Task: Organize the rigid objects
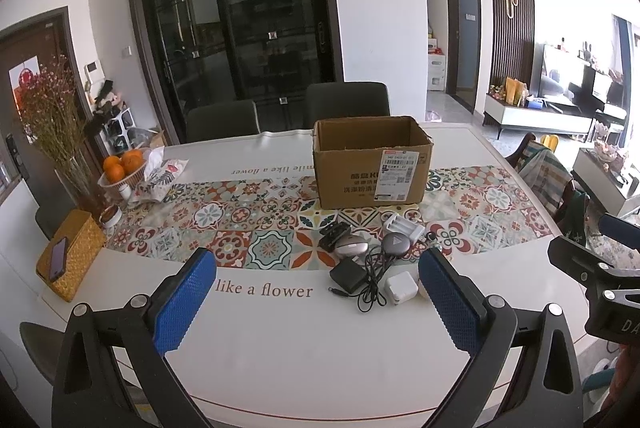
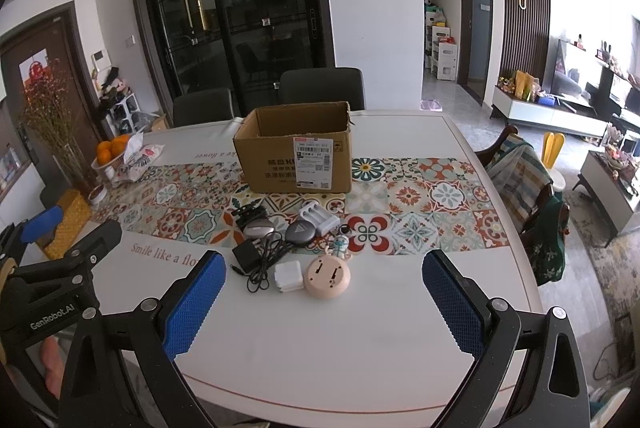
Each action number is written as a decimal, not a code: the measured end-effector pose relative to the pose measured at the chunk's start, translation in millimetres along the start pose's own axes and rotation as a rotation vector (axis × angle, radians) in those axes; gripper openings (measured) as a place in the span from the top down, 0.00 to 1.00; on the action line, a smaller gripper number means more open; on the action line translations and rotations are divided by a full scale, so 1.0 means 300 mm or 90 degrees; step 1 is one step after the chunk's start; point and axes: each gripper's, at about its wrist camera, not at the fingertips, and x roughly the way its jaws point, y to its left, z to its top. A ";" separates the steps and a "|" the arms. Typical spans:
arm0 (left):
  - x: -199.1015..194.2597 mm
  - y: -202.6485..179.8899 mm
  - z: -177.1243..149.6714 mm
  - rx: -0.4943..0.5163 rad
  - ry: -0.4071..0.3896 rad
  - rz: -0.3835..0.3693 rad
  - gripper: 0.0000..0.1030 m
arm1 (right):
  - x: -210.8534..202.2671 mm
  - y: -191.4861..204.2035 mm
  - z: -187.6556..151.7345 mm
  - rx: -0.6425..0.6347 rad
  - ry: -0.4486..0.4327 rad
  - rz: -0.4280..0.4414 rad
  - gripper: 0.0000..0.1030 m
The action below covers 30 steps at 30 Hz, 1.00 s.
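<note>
Table [image 2: 360,328], box [image 2: 296,151] interior hidden, pink disc [image 2: 327,276]

one cardboard box [image 2: 294,147], two chairs [image 2: 322,87], three oranges [image 2: 110,149]

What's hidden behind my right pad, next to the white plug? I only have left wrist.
Observer: A pink disc, lying flat, right beside the plug.
Operator: Anything else there I can't see properly?
Observer: A small figurine just beyond the disc, on the side toward the box.
Operator: Right tool state?
Observer: Right tool is open and empty, held short of the disc.
</note>
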 end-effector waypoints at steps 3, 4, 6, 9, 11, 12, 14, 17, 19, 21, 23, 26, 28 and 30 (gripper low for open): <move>-0.001 0.001 -0.002 -0.001 -0.002 0.000 0.00 | 0.001 0.001 0.000 -0.001 0.000 0.000 0.04; 0.000 0.000 -0.001 -0.001 -0.003 0.001 0.00 | 0.001 0.001 0.001 -0.001 0.000 0.000 0.04; 0.004 0.005 0.001 -0.001 -0.002 0.000 0.00 | 0.001 0.001 0.001 0.000 0.000 0.000 0.04; 0.005 0.011 0.006 -0.002 -0.004 0.001 0.00 | 0.001 0.000 0.001 0.000 0.000 0.000 0.04; 0.005 0.011 0.006 -0.003 -0.005 0.001 0.00 | 0.004 0.004 0.004 -0.001 0.001 -0.001 0.04; 0.005 0.010 0.006 -0.002 -0.004 0.001 0.00 | 0.004 0.004 0.004 0.000 0.001 0.000 0.04; 0.004 0.010 0.004 -0.003 -0.006 0.002 0.00 | 0.004 0.003 0.004 -0.001 0.001 -0.001 0.04; 0.009 0.008 0.014 0.000 -0.008 0.001 0.00 | 0.011 0.007 0.003 0.001 -0.001 -0.001 0.04; 0.010 0.005 0.023 0.003 -0.007 0.000 0.00 | 0.016 0.008 0.004 0.002 0.000 -0.001 0.04; 0.013 0.003 0.034 0.005 -0.008 0.000 0.00 | 0.019 0.007 0.005 0.003 0.000 -0.001 0.04; 0.010 0.002 0.027 0.004 -0.007 0.000 0.00 | 0.019 0.006 0.005 0.003 0.000 -0.001 0.04; 0.010 0.001 0.027 0.005 -0.008 0.000 0.00 | 0.019 0.006 0.004 0.003 0.000 -0.001 0.04; 0.010 0.000 0.025 0.005 -0.008 0.000 0.00 | 0.019 0.006 0.004 0.003 0.001 -0.001 0.04; 0.013 -0.003 0.029 0.006 -0.008 0.000 0.00 | 0.029 0.004 0.006 0.004 0.002 -0.001 0.04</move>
